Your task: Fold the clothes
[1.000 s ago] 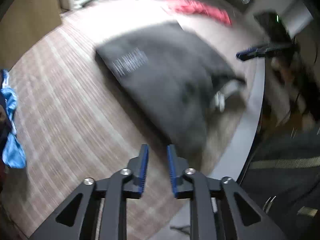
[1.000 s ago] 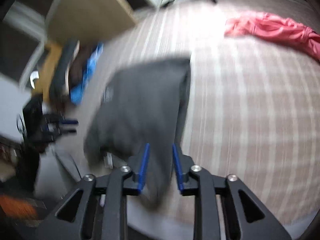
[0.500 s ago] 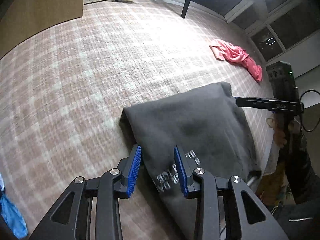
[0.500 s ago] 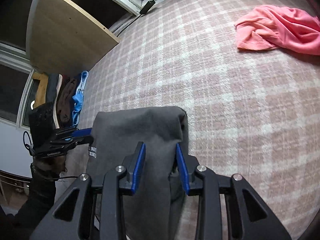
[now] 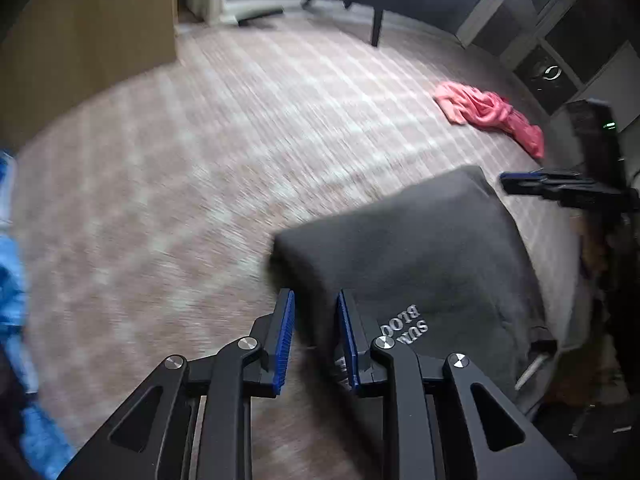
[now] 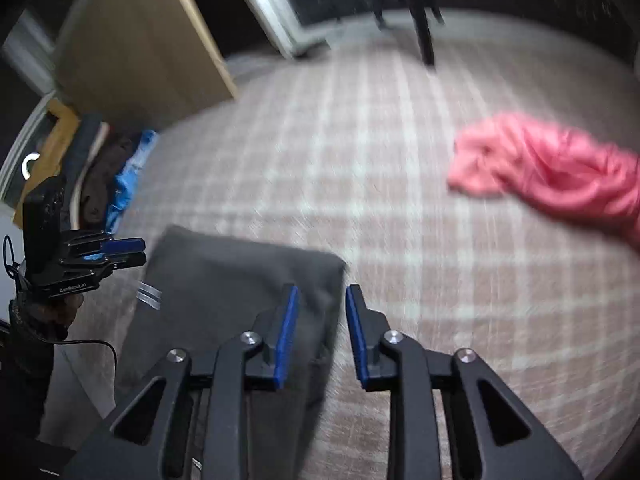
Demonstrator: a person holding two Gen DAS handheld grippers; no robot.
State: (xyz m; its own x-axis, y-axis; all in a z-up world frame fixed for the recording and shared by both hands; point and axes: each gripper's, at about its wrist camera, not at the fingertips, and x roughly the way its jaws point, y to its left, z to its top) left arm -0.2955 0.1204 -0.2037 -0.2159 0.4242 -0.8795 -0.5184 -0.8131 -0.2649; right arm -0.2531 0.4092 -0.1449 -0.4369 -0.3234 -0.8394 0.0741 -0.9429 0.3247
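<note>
A dark grey folded garment (image 5: 420, 256) with white lettering lies on the plaid surface near its front edge; it also shows in the right wrist view (image 6: 224, 292). My left gripper (image 5: 314, 300) is open and empty, just above the garment's left corner. My right gripper (image 6: 320, 292) is open and empty, over the garment's right corner. A crumpled pink garment (image 5: 488, 116) lies farther back; it shows at the right in the right wrist view (image 6: 556, 172). Each gripper shows in the other's view, the right one (image 5: 516, 182) and the left one (image 6: 124, 250).
A pile of blue and brown clothes (image 6: 116, 184) sits at the left edge by a wooden panel (image 6: 132, 44). Blue cloth (image 5: 12, 276) shows at the far left in the left wrist view. Dark furniture legs (image 5: 376, 24) stand at the back. The plaid surface (image 5: 200, 160) spreads wide.
Both grippers have let go of the grey garment and pulled back a little, jaws wider. The garment now lies flat and folded. Both views are blurred by motion.
</note>
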